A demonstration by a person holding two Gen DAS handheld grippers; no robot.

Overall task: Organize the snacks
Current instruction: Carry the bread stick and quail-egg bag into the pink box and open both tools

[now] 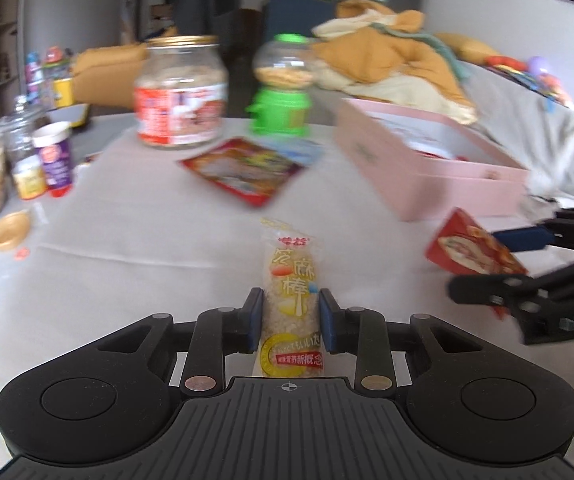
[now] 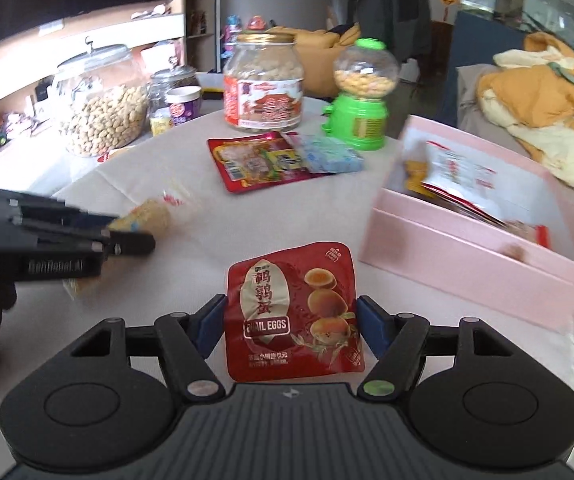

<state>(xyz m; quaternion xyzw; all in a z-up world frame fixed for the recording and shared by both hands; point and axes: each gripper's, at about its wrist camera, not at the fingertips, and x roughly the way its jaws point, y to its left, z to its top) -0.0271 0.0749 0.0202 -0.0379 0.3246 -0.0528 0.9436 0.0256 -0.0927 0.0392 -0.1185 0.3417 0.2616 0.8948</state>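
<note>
Yellow and clear wrapping covers the sesame stick, a long thin bar of pale puffed grain with red and yellow print. The left gripper has its blue pads narrowed against the bar's two long sides, holding it above the table; the bar's long axis runs straight away from the camera, its crimped end farthest out. Glossy red film makes up the quail egg pouch, nearly square, printed "QUAIL EGGS" with three brown eggs. The right gripper pinches it by its left and right edges at a medium width, print facing the camera, top edge pointing away. Just ahead to the right, the pink box sits open with packets inside. Farther off lie a flat red packet, a labelled jar and a green dispenser.
</note>
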